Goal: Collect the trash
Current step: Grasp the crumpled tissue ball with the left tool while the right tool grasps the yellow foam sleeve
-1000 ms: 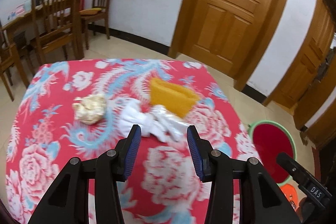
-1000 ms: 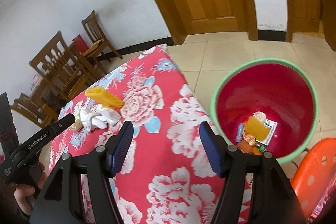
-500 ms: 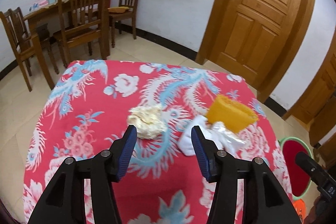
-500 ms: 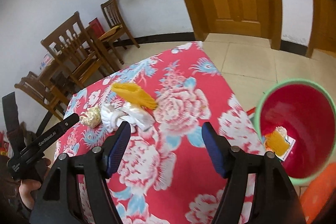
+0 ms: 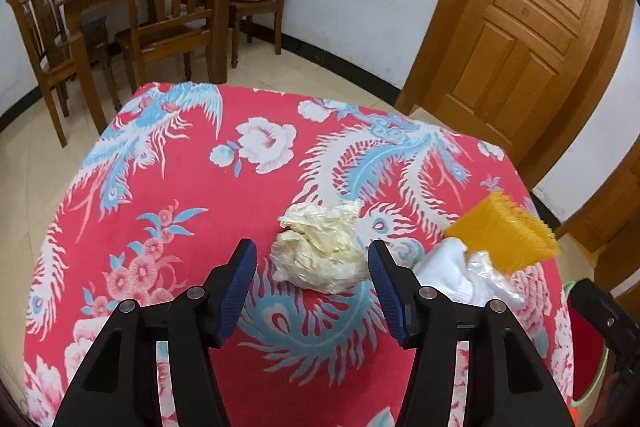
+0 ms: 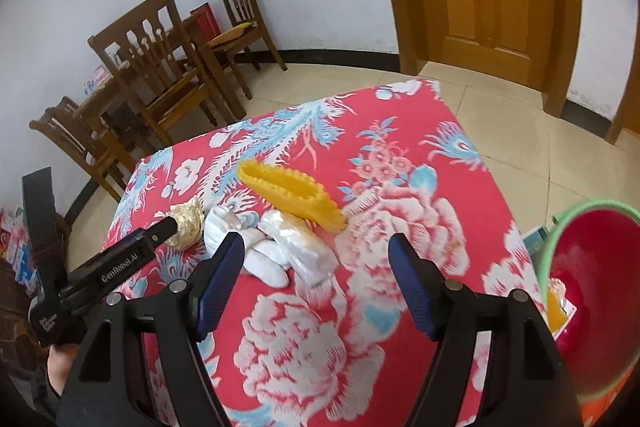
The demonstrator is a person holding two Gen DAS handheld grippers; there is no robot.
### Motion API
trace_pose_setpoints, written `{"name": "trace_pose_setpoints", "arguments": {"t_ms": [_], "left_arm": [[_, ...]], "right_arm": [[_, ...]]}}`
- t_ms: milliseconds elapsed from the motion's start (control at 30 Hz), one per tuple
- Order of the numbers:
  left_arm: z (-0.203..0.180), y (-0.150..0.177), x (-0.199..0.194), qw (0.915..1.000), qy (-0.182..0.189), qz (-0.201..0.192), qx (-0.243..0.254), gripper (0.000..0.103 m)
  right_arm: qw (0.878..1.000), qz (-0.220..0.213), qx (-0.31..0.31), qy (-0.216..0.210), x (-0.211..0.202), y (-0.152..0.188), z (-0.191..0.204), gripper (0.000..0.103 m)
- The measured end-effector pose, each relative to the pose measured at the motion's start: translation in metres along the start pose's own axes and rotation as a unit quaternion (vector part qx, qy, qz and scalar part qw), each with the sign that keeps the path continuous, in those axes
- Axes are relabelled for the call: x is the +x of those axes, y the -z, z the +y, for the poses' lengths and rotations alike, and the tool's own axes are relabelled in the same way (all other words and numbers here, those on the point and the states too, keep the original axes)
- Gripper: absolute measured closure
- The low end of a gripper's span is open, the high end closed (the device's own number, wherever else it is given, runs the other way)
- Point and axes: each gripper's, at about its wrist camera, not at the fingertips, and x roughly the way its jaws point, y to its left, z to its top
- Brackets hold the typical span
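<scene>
A crumpled cream paper ball (image 5: 320, 251) lies on the red flowered tablecloth (image 5: 200, 167). My left gripper (image 5: 311, 247) hovers over it, open, fingertips on either side, pads not pressing. To its right lie a white wad with clear plastic (image 5: 452, 275) and a yellow ridged bag (image 5: 500, 237). In the right wrist view my right gripper (image 6: 316, 241) hangs above the cloth, its jaws opening, nothing gripped. Just ahead of it lie the clear plastic bag (image 6: 300, 247), the white wad (image 6: 240, 231) and the yellow bag (image 6: 292, 191). The cream ball (image 6: 188, 223) sits by the left gripper (image 6: 120, 263).
A red bin with a green rim (image 6: 560, 227) stands on the floor right of the table, trash inside. An orange stool (image 6: 600, 411) is beside it. Wooden chairs (image 5: 176, 7) and a table stand at the back left, a wooden door (image 5: 520, 27) at the back right.
Both grippers swung left across the table. The left went from over the white wad to over the cream ball and opened wider. The right left the bin for the trash pile, opening a little.
</scene>
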Motion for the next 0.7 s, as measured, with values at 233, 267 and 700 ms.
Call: {"name": "trace_pose_setpoints", "arguments": {"t_ms": [233, 267, 700], "left_arm": [[0.0, 0.002, 0.016, 1.0, 0.002, 0.006, 0.003, 0.044], [0.0, 0.002, 0.018, 1.0, 0.003, 0.006, 0.003, 0.044], [0.003, 0.005, 0.031, 0.9998, 0.01, 0.014, -0.001, 0.044]], "right_arm": [[1.0, -0.001, -0.029, 0.01, 0.03, -0.011, 0.01, 0.028], [0.999, -0.002, -0.034, 0.008, 0.034, -0.013, 0.011, 0.028], [0.999, 0.025, -0.033, -0.008, 0.067, -0.015, 0.005, 0.062]]}}
